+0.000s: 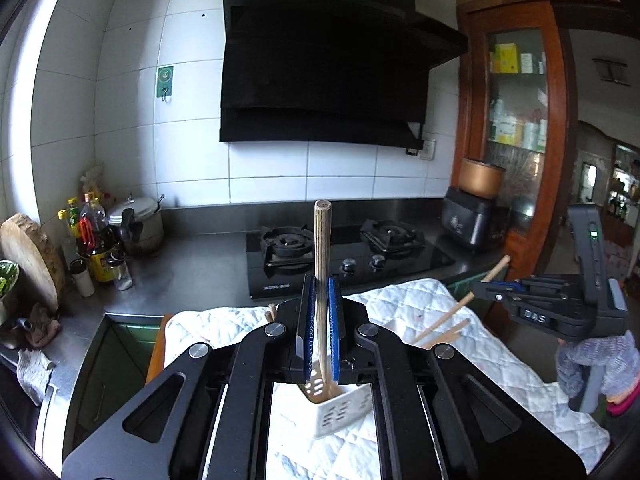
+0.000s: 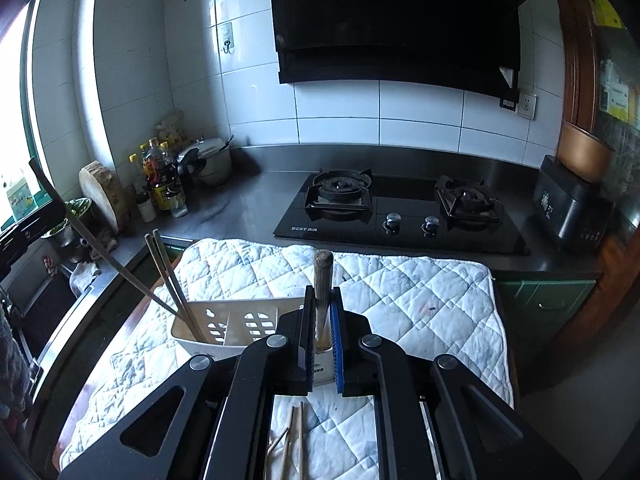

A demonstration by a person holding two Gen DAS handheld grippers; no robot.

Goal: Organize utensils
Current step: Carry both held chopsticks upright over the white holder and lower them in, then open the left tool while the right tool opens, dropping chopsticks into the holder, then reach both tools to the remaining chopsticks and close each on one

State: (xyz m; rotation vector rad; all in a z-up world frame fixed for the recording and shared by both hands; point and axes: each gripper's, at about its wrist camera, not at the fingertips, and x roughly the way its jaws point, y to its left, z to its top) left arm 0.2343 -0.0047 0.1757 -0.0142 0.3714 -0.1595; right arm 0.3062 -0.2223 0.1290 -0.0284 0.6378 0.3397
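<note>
A white slotted utensil holder (image 1: 340, 412) stands on a white quilted mat (image 1: 440, 320). My left gripper (image 1: 320, 336) is shut on a wooden chopstick (image 1: 322, 280), held upright with its lower end in the holder. My right gripper (image 2: 322, 340) is shut on another wooden chopstick (image 2: 322, 284), upright over the holder's (image 2: 236, 326) right end. The right gripper also shows in the left wrist view (image 1: 508, 292), its chopstick slanting down. Several chopsticks (image 2: 168, 276) lean in the holder's left compartment. Loose chopsticks (image 2: 294, 440) lie on the mat (image 2: 420, 300) below my right gripper.
A black gas hob (image 2: 400, 208) sits on the steel counter (image 2: 248, 196) behind the mat. Oil bottles (image 2: 160, 176), a pot (image 2: 208, 160) and a round wooden board (image 2: 106, 196) crowd the left corner. A black appliance (image 2: 568, 208) stands at right.
</note>
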